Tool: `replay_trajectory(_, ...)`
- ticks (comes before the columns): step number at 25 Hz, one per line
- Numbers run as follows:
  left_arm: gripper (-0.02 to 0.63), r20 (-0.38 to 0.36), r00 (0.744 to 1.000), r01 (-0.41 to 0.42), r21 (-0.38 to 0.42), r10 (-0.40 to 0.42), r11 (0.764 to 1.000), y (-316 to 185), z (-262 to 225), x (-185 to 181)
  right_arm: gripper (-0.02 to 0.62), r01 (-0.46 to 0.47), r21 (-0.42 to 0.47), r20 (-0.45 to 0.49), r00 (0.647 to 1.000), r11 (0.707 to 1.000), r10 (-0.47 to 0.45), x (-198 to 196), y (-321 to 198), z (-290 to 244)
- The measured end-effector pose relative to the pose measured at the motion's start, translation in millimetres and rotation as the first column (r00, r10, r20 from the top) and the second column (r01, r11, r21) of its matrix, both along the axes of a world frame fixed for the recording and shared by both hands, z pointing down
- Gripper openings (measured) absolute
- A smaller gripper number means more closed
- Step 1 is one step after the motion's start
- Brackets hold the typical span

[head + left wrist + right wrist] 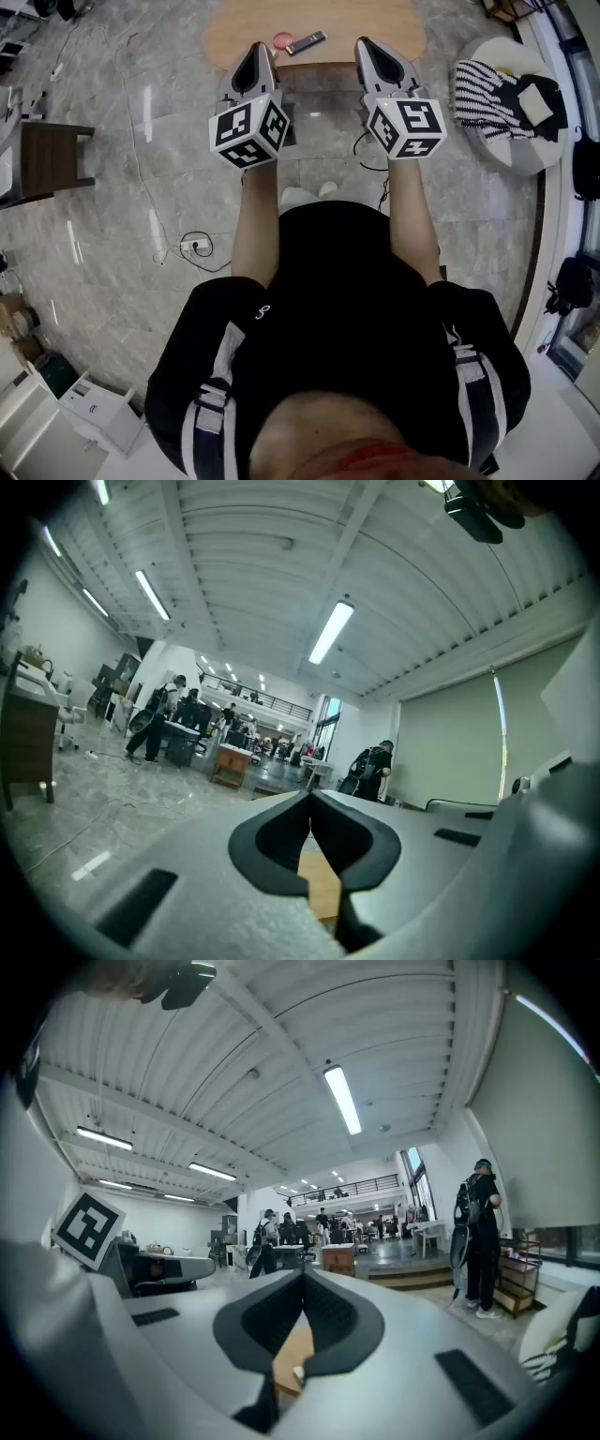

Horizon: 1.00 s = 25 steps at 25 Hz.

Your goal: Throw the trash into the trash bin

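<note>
In the head view I hold both grippers level in front of me, side by side, just short of a wooden table [356, 23]. On the table lie a small pink-red item [282, 39] and a dark flat bar-shaped object [306, 42], both just beyond my left gripper [258, 49]. My right gripper [367, 44] points at the table's edge further right. In the left gripper view the left gripper [311, 801] has its tips together with nothing between them. The right gripper [304, 1279] looks the same in its own view. No trash bin shows in any view.
A white seat with a striped cloth [487, 94] stands to the right of the table. A dark brown stool [52, 159] is at the left, and a cable with a power strip [192, 246] lies on the marble floor. People stand far off across the hall [155, 724].
</note>
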<state>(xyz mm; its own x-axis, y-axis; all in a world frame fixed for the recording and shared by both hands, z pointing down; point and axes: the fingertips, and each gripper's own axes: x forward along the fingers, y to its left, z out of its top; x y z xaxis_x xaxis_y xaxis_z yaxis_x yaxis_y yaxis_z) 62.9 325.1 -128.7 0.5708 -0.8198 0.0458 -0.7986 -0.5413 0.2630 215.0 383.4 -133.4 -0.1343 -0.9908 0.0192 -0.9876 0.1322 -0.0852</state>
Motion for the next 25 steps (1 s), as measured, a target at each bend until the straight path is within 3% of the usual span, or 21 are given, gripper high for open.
replay_trajectory(6, 0.009, -0.007, 1.0, 0.027, 0.008, -0.027, 1.0, 1.2, -2.8, 8.8, 0.011, -0.145, -0.02, 0.102, 0.984, 0.989, 0.146, 54.2, 9.0, 4.0)
replay_trajectory(11, 0.009, 0.008, 0.995, 0.097, -0.008, -0.097, 0.995, -4.9, -0.3, -13.7, 0.011, -0.208, -0.022, 0.22, 0.953, 0.978, 0.207, 91.4, 14.3, 11.0)
replay_trajectory(16, 0.009, -0.001, 0.99, 0.139, 0.006, -0.139, 0.99, -11.0, -9.0, -26.2, 0.011, -0.202, 0.01, 0.262, 0.946, 0.979, 0.192, 101.2, 14.6, 5.5)
replay_trajectory(25, 0.009, -0.012, 0.991, 0.132, 0.037, -0.131, 0.991, -28.9, -12.4, -15.6, 0.011, -0.139, 0.043, 0.269, 0.955, 0.989, 0.123, 98.9, -12.8, 2.4)
